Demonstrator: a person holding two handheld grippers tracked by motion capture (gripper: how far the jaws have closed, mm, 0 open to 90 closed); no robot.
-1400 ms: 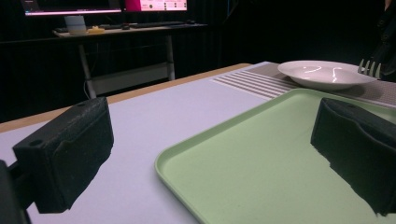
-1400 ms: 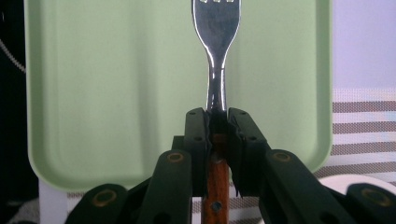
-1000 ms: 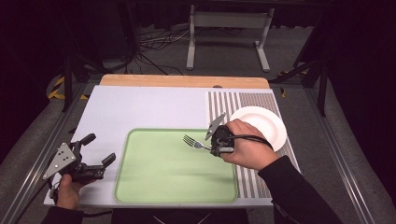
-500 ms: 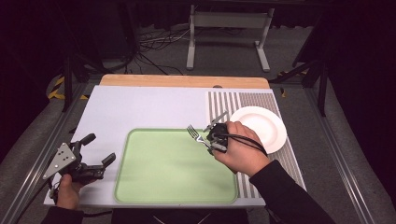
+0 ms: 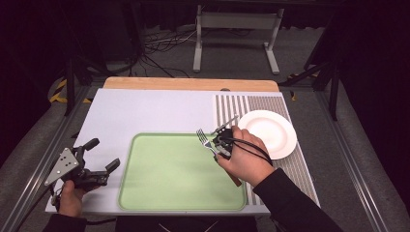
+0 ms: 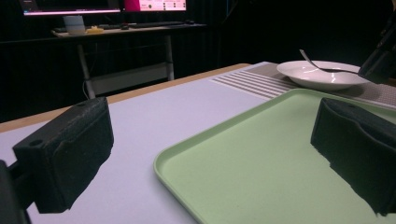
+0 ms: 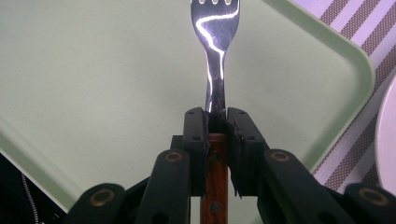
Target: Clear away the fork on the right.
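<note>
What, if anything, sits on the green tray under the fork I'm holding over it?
Nothing visible. The right hand-held gripper is shut on the fork by its wooden handle, tines over the green tray, whose surface looks bare. The white plate sits beside the tray on the striped mat.

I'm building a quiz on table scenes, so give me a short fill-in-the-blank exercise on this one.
1. The right gripper is shut on a wooden-handled metal ____.
2. The fork's tines hang over the pale ____ plastic tray.
3. The round white ceramic plate rests on the ____ mat.
4. The left gripper has its jaws ____.

Missing words: fork; green; striped; open
</note>
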